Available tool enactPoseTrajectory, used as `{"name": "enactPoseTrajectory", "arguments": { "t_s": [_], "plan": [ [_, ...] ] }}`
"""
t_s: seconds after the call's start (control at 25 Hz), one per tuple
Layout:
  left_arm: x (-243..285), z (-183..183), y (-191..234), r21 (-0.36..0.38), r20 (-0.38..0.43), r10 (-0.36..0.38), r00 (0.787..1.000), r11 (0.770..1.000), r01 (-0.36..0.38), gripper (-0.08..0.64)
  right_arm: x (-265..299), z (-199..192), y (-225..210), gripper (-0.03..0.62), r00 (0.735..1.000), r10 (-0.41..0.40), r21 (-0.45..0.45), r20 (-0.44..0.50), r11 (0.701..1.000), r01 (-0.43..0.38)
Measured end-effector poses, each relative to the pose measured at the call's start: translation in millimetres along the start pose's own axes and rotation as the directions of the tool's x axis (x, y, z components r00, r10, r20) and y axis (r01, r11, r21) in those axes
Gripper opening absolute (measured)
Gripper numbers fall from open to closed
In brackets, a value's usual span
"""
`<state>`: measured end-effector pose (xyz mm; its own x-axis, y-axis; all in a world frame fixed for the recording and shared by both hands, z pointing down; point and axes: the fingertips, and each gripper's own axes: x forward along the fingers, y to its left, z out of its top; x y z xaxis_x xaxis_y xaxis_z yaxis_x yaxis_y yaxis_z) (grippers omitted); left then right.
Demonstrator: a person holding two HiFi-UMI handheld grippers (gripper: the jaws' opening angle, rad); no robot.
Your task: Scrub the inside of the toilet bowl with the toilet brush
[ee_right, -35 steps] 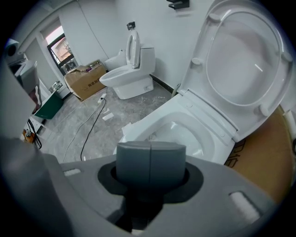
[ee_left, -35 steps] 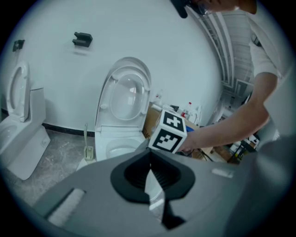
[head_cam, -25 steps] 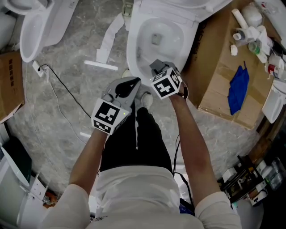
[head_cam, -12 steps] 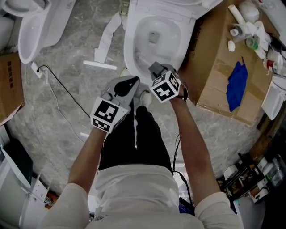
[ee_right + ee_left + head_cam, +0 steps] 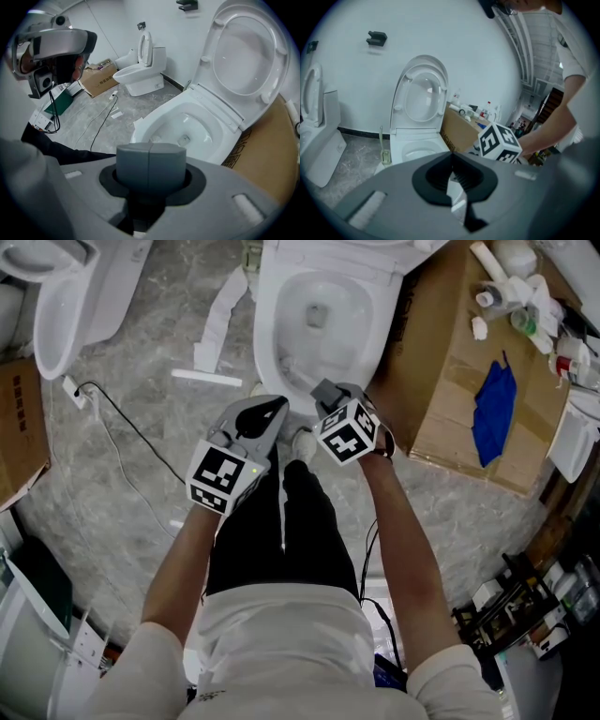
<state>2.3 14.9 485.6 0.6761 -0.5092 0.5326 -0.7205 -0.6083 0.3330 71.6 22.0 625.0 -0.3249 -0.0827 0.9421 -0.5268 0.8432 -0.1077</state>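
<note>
Toilet brush [image 5: 384,145] stands left of the toilet bowl [image 5: 187,126]; your left hand-held gripper [image 5: 450,161] and right hand-held gripper [image 5: 150,160] are closed, empty. Open wide and grip its handle squarely.

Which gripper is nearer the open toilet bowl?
Right. The right gripper hangs at the front rim of the bowl; the left gripper sits further back, to its left.

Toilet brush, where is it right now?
In the left gripper view the brush stands on the floor by the wall, just left of the open toilet.
</note>
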Motion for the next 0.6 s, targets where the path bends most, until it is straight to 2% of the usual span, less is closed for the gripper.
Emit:
{"name": "enactPoseTrajectory", "arguments": {
  "t_s": [0.6],
  "plan": [
    [3,7,6,0.009,-0.010,-0.001,1.000,1.000,0.001,-0.008,-13,-35,8,0.147,0.999,0.020,0.008,-0.033,1.000,-0.020]
  ]
}}
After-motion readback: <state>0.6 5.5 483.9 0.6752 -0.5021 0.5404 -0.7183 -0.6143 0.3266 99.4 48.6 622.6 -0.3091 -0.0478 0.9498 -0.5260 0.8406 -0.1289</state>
